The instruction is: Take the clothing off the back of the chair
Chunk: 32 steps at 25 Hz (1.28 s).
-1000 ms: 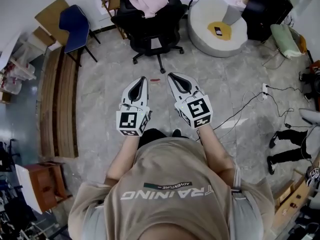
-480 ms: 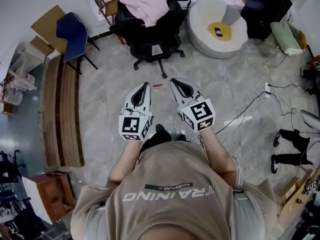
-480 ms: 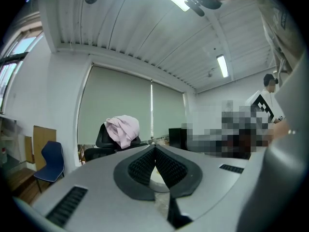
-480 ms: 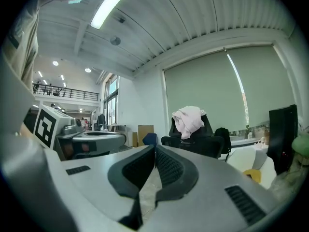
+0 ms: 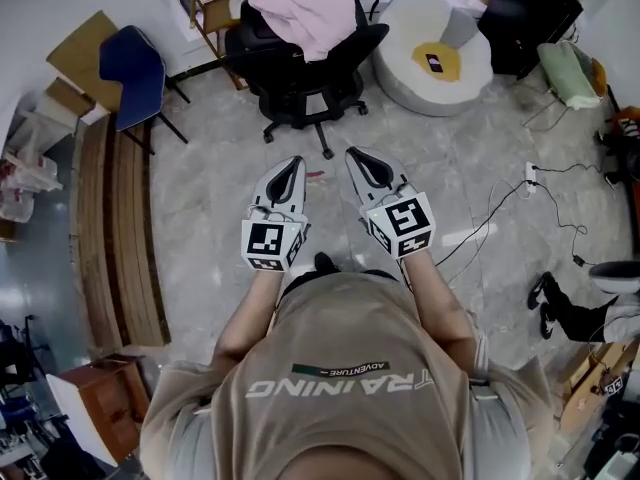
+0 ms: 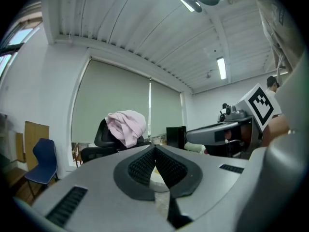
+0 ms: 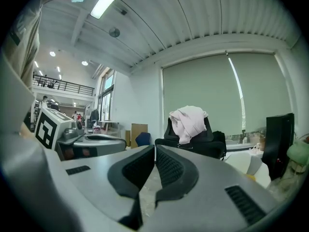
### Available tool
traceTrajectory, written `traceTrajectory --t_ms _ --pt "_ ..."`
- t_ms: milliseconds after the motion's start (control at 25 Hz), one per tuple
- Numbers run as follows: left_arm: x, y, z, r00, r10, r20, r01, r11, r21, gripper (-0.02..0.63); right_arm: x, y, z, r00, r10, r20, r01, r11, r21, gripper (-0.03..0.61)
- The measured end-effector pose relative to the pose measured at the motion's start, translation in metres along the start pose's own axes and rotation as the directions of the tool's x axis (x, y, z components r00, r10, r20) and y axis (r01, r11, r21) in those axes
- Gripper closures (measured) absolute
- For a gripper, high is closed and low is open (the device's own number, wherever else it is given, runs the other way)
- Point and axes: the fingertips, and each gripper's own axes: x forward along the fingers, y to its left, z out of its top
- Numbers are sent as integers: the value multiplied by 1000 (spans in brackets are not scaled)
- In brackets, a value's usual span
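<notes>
Pink clothing point(image 5: 300, 8) draped over the backrest of the black office chair point(image 5: 305, 73), far centre, well apart from both tongs. Left tongs point(image 5: 291, 161) and right tongs point(image 5: 352, 153) side by side in the near middle, pointed toward the chair, both clenched with pads together and nothing between them.

Hazards, as judgements:
- Clenched jaws at arrival: only a push on the cloth, no hold, unless released first.
- Castor base: likely to roll or swivel away under a sideways tug; safer lifted up and off the backrest.
- Loose folds hanging toward the seat and armrest: liable to snag or drag if pinched at one edge only.
- Pinch on a single thin layer: liable to slip out, dropping the garment to the floor point(image 5: 220, 198).
- Cables point(image 5: 500, 213) trailing across the floor at right: a trip risk if the approach drifts that way.

Containers: none plainly in use. Round white pouf-like form point(image 5: 400, 63), far right of the chair, carrying a yellow patch point(image 5: 437, 60) and a small dark item; open or solid, not possible to tell.
</notes>
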Motion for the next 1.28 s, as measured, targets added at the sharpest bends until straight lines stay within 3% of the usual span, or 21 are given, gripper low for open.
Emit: traceTrajectory --t_ms 280,560,1280 --pt "10 21 -6 1000 -22 -13 22 1000 -14 604 16 1 -11 999 -26 -28 26 1000 8 543" --pt "35 22 -15 999 -38 -37 38 999 -3 604 26 -25 -17 998 -36 -43 38 999 29 543" --pt "152 72 22 995 95 10 -96 995 42 604 114 -133 11 997 69 18 -69 998 8 543"
